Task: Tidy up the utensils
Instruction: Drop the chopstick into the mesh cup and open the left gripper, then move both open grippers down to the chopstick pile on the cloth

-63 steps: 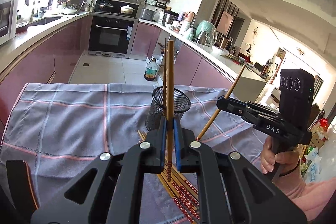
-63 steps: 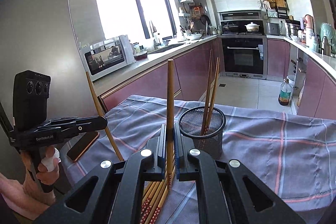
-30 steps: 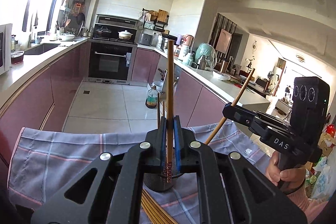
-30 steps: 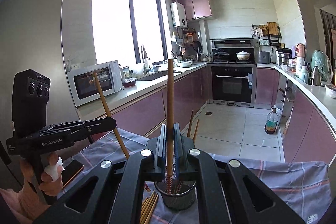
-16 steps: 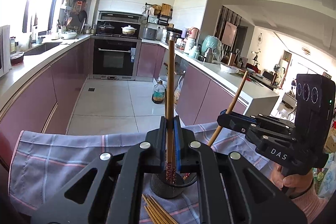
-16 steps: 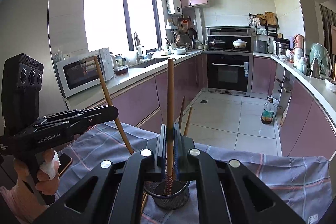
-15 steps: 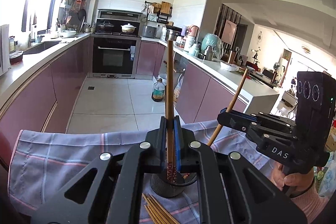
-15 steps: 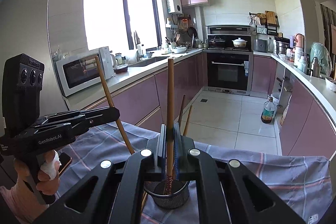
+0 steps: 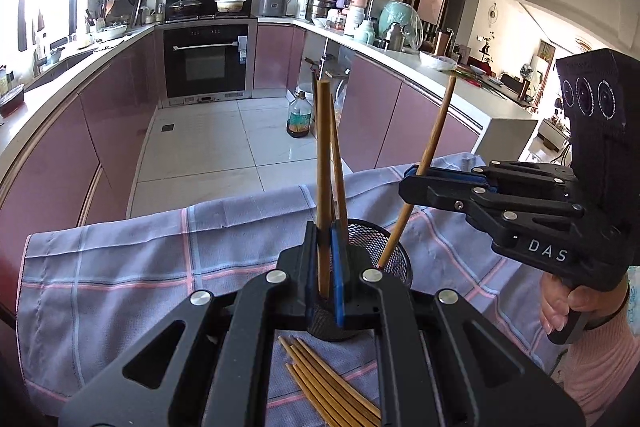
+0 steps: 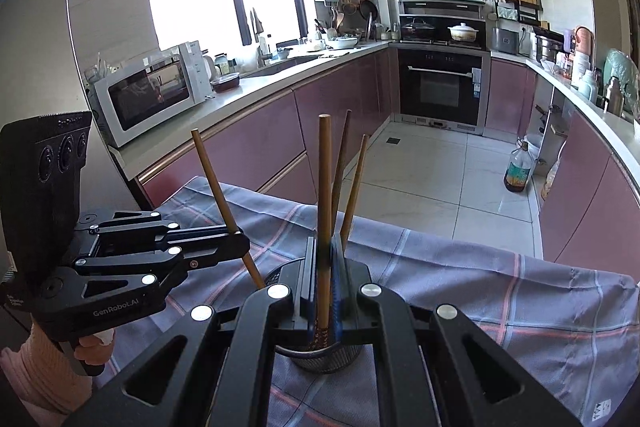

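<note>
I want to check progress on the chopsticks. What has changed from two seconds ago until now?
Both grippers carried their chopsticks from above the loose pile to over the mesh cup and have come down. The left gripper and the right gripper now hold the lower ends of their chopsticks at the cup's mouth. Unchanged: both stay shut on one chopstick each, two chopsticks already stand in the cup, and loose chopsticks lie on the cloth.

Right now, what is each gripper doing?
Left gripper: closed on a chopstick over the mesh holder.
Right gripper: closed on another chopstick.
</note>
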A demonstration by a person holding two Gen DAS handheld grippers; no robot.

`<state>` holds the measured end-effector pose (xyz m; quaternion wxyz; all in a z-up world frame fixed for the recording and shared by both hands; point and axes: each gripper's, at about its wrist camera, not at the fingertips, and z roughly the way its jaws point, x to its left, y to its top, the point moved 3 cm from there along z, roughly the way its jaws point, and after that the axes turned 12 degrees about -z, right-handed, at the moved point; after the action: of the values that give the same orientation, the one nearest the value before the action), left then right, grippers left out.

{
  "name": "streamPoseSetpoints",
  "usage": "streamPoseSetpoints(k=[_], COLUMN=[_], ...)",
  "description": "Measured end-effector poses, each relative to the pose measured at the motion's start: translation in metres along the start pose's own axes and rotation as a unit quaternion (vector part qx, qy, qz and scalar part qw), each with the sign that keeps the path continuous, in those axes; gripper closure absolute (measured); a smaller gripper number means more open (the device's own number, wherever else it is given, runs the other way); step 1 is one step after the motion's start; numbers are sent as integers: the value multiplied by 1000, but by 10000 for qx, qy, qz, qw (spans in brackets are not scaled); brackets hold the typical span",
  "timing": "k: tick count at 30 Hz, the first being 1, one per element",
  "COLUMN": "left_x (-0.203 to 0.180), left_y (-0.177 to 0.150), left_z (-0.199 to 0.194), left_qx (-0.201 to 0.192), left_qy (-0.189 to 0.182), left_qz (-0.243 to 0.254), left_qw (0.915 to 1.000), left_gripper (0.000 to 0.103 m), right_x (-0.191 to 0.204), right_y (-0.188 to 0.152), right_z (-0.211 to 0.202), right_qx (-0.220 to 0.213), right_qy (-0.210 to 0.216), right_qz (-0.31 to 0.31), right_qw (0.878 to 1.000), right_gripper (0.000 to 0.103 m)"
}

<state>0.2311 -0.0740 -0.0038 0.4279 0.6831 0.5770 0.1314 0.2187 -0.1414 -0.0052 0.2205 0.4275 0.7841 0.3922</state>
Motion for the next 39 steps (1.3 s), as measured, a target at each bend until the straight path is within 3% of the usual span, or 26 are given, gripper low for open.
streamPoseSetpoints(k=[7, 11, 16, 22, 24, 31, 39], left_x=[8, 17, 25, 33, 35, 36, 45], left_y=[9, 7, 1, -7, -12, -29, -61], left_z=[19, 24, 23, 4, -6, -43, -71], left_qx=[99, 109, 13, -288, -456, -817, -885], left_qy=[121, 186, 271, 406, 488, 608, 694], left_qz=[-176, -339, -444, -562, -554, -497, -544], left_qw=[9997, 9992, 9986, 9972, 9962, 9936, 9922], left_gripper=[95, 92, 89, 80, 72, 58, 51], right_x=[-10, -17, -19, -21, -20, -6, 22], right_y=[5, 8, 5, 0, -1, -9, -34], right_z=[15, 17, 15, 6, 0, -26, -50], right_qx=[90, 1, -106, -241, -323, -621, -671], right_qy=[-104, -197, -216, -234, -244, -223, 286], right_qz=[189, 376, 446, 461, 446, 321, 136], right_qw=[9997, 9991, 9987, 9984, 9982, 9973, 9972], right_gripper=[95, 82, 81, 74, 74, 68, 67])
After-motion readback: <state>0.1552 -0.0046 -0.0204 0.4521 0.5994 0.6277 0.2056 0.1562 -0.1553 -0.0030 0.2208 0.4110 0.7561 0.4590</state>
